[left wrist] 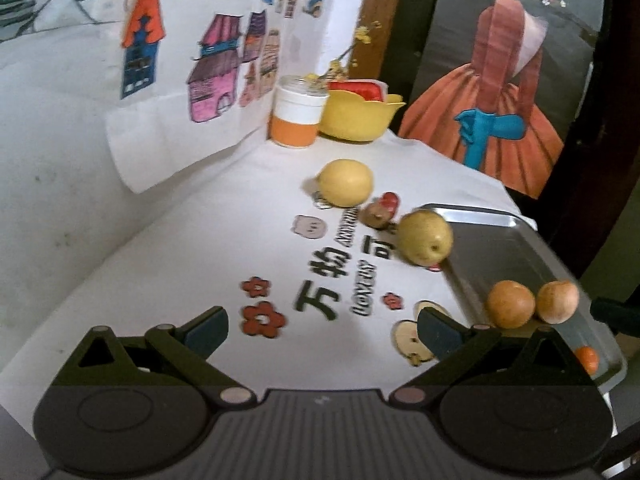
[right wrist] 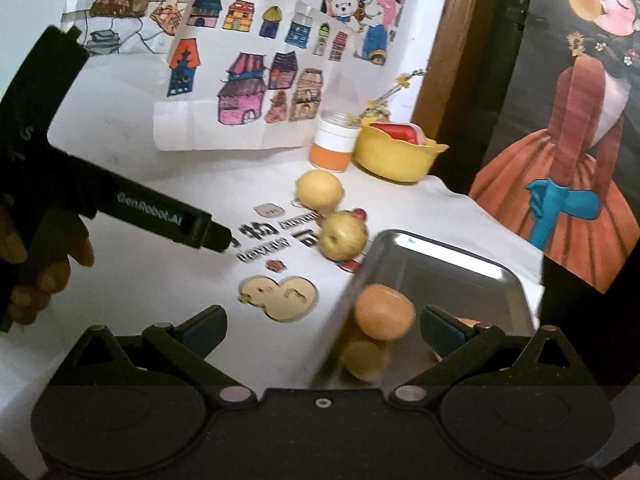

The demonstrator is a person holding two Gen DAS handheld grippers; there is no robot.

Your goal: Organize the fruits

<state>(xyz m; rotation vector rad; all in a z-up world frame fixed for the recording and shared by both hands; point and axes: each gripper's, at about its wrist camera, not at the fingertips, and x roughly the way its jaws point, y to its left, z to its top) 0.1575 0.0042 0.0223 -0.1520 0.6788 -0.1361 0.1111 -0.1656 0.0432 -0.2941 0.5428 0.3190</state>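
Your left gripper point(left wrist: 322, 330) has a black ribbed housing, two round side caps, angled black linkage arms with silver pivot pins, and dark blue pads point(left wrist: 206, 330). Your right gripper point(right wrist: 322, 330) is built alike. The left unit's black handle reads "GenRobot.AI" in white.

The white printed tablecloth point(left wrist: 224, 220) carries large black Chinese characters, "万物" point(left wrist: 320, 280) and "可" point(left wrist: 374, 248), just beside the yellow-green pear point(left wrist: 426, 237); the smaller Latin lettering next to them is too blurred to read. On the left gripper's black body point(right wrist: 152, 212), seen from the right wrist view, white lettering reads "GenRobot.AI" point(right wrist: 149, 208).
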